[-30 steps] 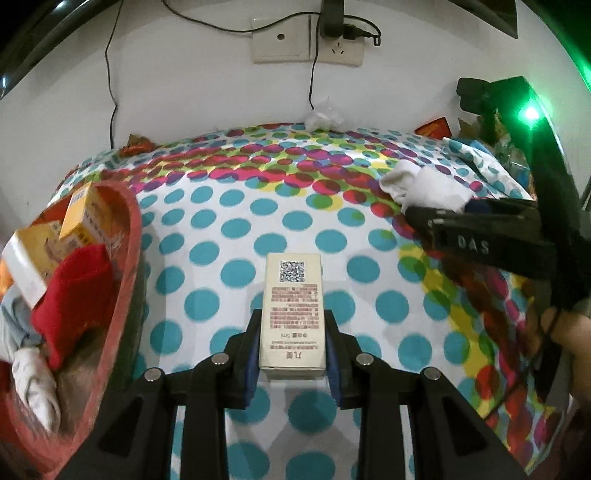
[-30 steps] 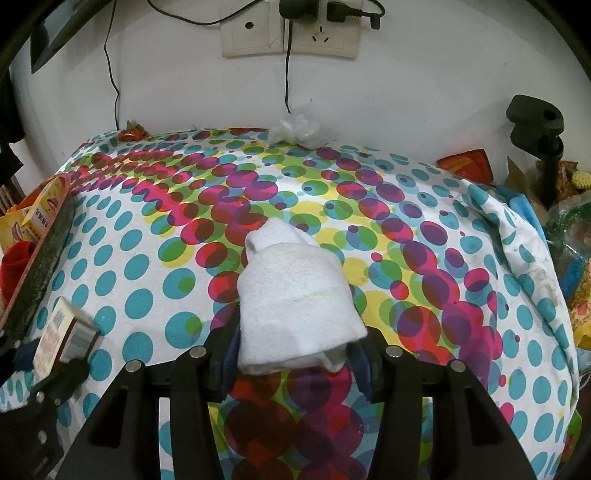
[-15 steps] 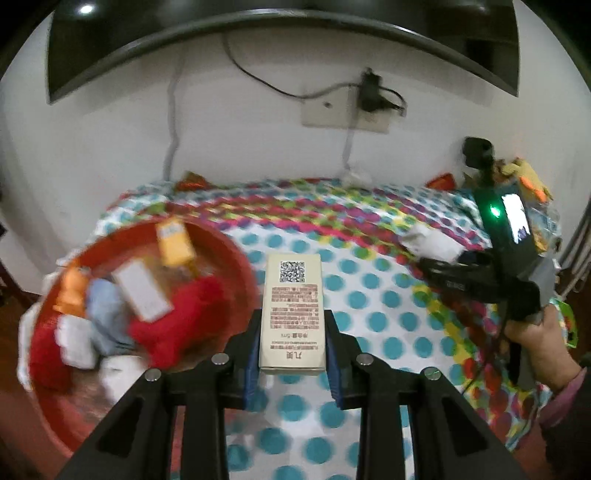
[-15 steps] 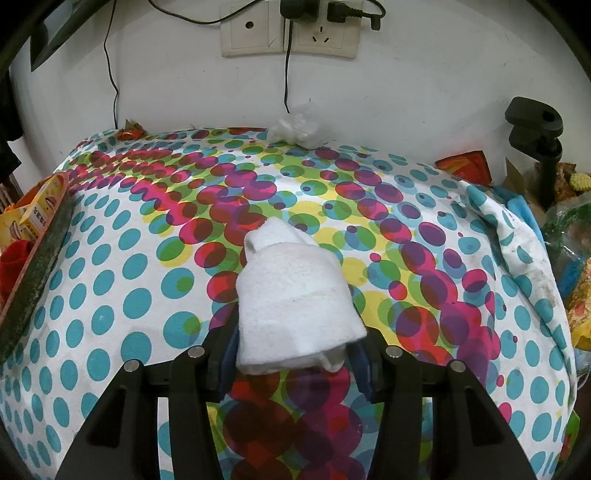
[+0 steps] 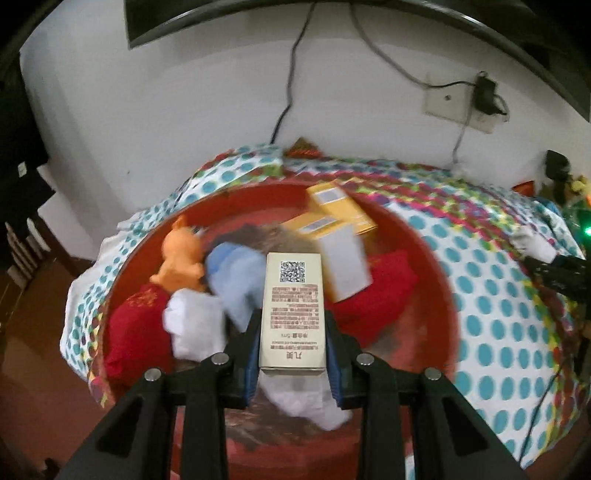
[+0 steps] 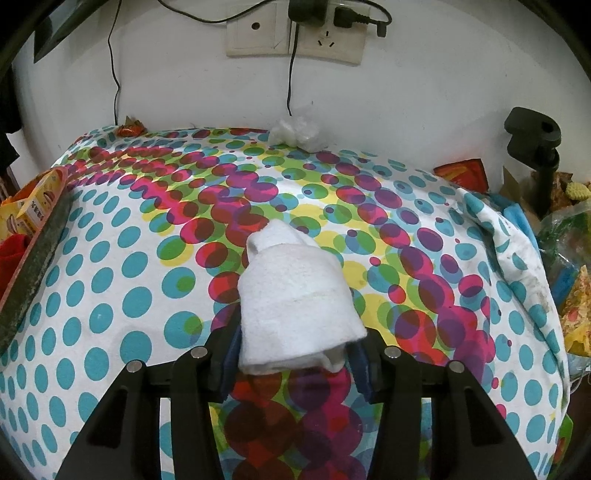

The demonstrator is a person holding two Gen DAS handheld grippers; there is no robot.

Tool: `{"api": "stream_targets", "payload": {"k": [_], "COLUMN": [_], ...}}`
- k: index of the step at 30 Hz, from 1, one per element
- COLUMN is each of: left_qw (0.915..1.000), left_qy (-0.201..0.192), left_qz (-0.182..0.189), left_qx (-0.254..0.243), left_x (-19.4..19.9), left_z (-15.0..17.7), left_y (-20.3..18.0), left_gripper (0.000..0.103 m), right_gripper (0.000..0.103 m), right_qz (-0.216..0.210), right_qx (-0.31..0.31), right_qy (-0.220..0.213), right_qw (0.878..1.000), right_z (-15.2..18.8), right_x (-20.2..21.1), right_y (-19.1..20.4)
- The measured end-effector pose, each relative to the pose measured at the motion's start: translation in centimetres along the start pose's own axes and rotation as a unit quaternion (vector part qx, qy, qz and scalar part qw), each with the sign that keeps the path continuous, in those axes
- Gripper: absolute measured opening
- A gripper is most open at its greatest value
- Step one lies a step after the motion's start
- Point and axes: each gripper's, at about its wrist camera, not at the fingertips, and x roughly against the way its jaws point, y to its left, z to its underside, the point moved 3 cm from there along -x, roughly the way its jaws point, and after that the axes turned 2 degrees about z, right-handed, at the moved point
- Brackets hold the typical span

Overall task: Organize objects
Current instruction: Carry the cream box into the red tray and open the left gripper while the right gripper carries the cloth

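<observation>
My left gripper [image 5: 292, 354] is shut on a cream box with a QR code [image 5: 293, 310] and holds it above the middle of a red basin [image 5: 439, 295]. The basin holds red cloths, white and blue cloths, an orange toy [image 5: 181, 258] and yellow and white boxes [image 5: 340, 218]. My right gripper [image 6: 295, 354] is shut on a folded white towel [image 6: 295, 295] over the polka-dot tablecloth [image 6: 110, 295]. The basin's rim [image 6: 33, 266] shows at the left edge of the right wrist view. The right gripper also shows far right in the left wrist view [image 5: 554, 269].
A white wall with sockets and cables [image 6: 295, 33] stands behind the table. A crumpled white plastic piece [image 6: 295, 131] lies at the table's back edge. A black clamp stand [image 6: 535, 136] and coloured packets [image 6: 569, 258] crowd the right side. The floor shows left of the basin.
My left gripper has carried the cream box from over the tablecloth leftward until it is above the basin. My right gripper has stayed still with the towel.
</observation>
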Motion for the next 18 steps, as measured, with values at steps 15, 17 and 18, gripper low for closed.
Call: {"api": "stream_targets", "payload": {"k": [15,17,18], "left_qw": [0.9993,0.9992,0.9993], "left_qy": [0.004,0.004,0.003], "left_qz": [0.036,0.039,0.036], "left_qx": [-0.010,-0.005,-0.002], "left_x": [0.9,1.5,1.9], "left_z": [2.0,2.1,2.1], "left_y": [2.4,2.7,3.0], "left_gripper": [0.083,0.083,0.083], "right_gripper": [0.044,0.044,0.044], "right_qz": [-0.027,-0.047,-0.056], "right_qx": [0.005,0.015,0.022], "right_qy": [-0.040,-0.050,-0.056], "right_qw": [0.999,0.998,0.997], "right_z": [-2.9,-3.7,-4.0], "right_x": [4.5,5.6,6.2], "right_y": [5.5,7.7,8.9]}}
